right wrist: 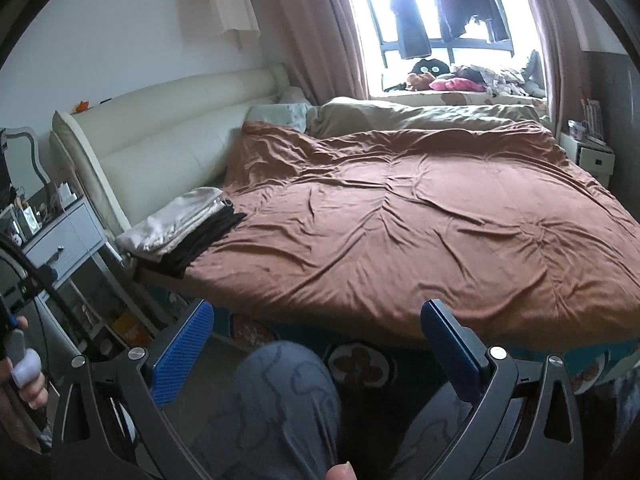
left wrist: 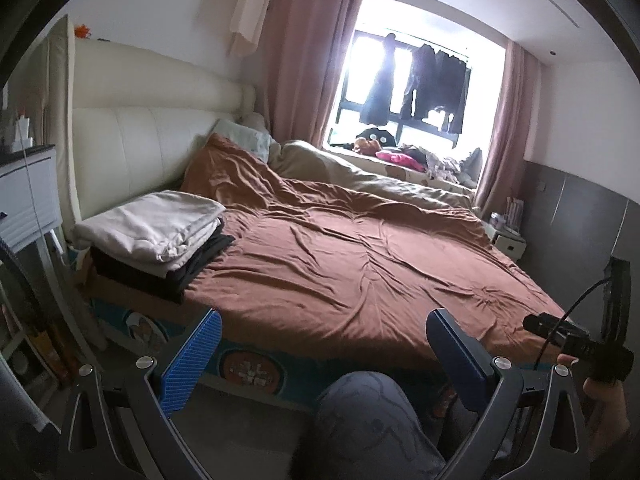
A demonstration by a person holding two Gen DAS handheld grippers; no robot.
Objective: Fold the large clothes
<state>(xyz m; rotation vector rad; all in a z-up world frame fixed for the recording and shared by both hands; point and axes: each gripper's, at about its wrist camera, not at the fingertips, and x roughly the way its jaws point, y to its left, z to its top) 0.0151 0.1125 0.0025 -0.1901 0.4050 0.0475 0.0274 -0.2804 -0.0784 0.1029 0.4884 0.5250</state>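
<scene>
Bedroom, bright backlit window [left wrist: 404, 80] with dark clothes hanging in it, pink curtains either side. Left wrist view: wide bed covered by a wrinkled rust-brown quilt [left wrist: 360, 256], cream padded headboard [left wrist: 152, 140] on the left. Near the bed's left corner sits a folded stack, cream cloth [left wrist: 156, 228] on top of dark garments [left wrist: 168, 272]. Left gripper [left wrist: 324, 356] hangs off the bed's near edge, blue pads spread wide, nothing between them; a grey-trousered knee [left wrist: 368, 412] shows below.

Right wrist view: same quilt [right wrist: 420, 232], flat but creased, beige duvet [right wrist: 420, 116] bunched beyond it by the window. Folded stack [right wrist: 180, 232] at left. Right gripper [right wrist: 316, 348] also released, empty, short of the quilt's near hem.

Judgement: the quilt looks like the next large item, no grasp begun. Risks: 2 grippers pinching only 1 layer so the fabric slips out; pulling the near left corner could drag the quilt under the stack and topple it; window glare may hide far edges.
</scene>
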